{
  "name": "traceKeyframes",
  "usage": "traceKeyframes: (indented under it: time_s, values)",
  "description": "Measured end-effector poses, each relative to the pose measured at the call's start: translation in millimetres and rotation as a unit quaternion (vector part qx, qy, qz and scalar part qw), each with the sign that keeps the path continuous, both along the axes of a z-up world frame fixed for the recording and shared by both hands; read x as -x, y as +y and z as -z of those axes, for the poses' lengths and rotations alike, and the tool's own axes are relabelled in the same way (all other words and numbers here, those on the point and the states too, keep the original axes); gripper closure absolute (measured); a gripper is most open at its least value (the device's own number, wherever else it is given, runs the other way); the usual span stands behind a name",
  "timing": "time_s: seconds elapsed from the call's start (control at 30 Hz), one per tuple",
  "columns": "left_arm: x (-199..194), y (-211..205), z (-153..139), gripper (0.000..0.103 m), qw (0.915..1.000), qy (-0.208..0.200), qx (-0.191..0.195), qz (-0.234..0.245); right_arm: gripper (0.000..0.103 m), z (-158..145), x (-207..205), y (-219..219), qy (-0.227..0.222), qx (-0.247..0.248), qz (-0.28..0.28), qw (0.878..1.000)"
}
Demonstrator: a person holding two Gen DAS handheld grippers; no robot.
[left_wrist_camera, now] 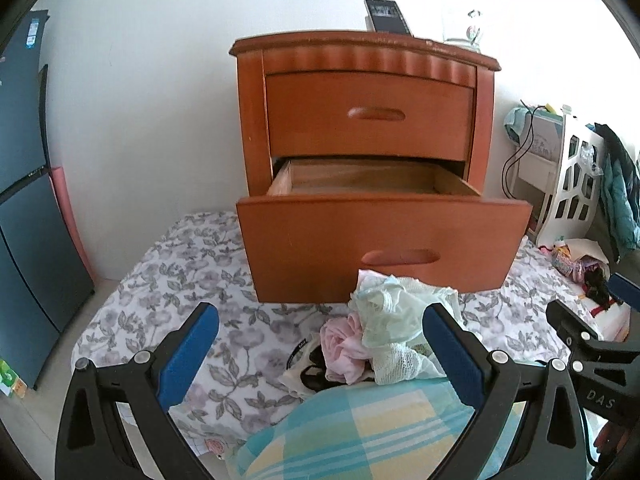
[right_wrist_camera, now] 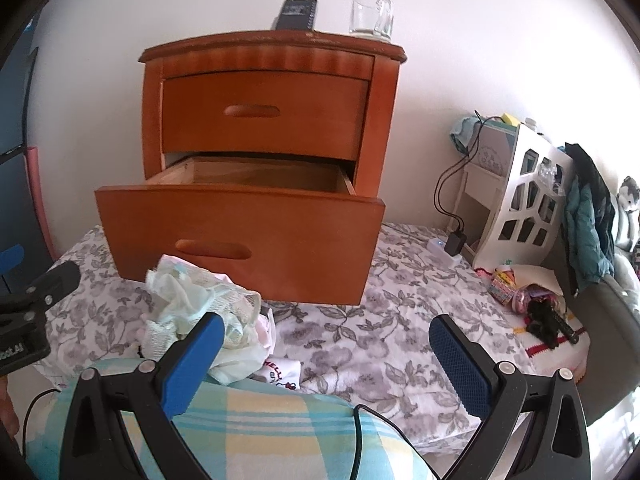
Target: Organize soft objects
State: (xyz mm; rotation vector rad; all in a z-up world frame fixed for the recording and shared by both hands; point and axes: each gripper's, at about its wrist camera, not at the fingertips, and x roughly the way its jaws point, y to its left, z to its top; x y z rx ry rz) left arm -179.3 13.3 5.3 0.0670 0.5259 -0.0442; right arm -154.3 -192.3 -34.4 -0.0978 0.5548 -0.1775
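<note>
Crumpled heap of pale green, white and pink soft garments (left_wrist_camera: 394, 332) piled on the grey floral bedspread (left_wrist_camera: 188, 280), just in front of the orange-brown wooden nightstand (left_wrist_camera: 360, 92), near enough for a short lift into its pulled-out, seemingly empty bottom drawer (left_wrist_camera: 368, 182). Left gripper (left_wrist_camera: 320, 354) spread wide and holding nothing, aimed over the heap, probably readying a first pick. Right gripper (right_wrist_camera: 324, 364) likewise spread and empty, hanging beside the heap above a pastel checked cushion (right_wrist_camera: 256, 428).

Floral blanket (left_wrist_camera: 180, 264) carries nightstand (left_wrist_camera: 360, 128), clothes pile (left_wrist_camera: 384, 332)
</note>
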Motion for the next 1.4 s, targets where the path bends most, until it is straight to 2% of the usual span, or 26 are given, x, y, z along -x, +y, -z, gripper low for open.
traceKeyframes:
  time_s: [0.13,0.3,0.77,1.4]
  values:
    - [4,2,-8,0.001,1.0000,-0.004,0.006,0.005,0.000,-6,3,4,0.001,0.004,-0.001,1.000]
    - [4,2,-13,0.001,0.9993,0.014,0.028,0.021,0.000,-10,5,8,0.003,0.004,-0.005,1.000]
    - [11,3,-28,0.001,0.9989,0.023,0.034,0.021,0.000,-31,14,12,-0.011,-0.001,-0.008,1.000]
    - [10,3,-29,0.001,0.9988,0.032,0.032,0.017,0.000,-33,17,12,-0.014,-0.004,-0.006,1.000]
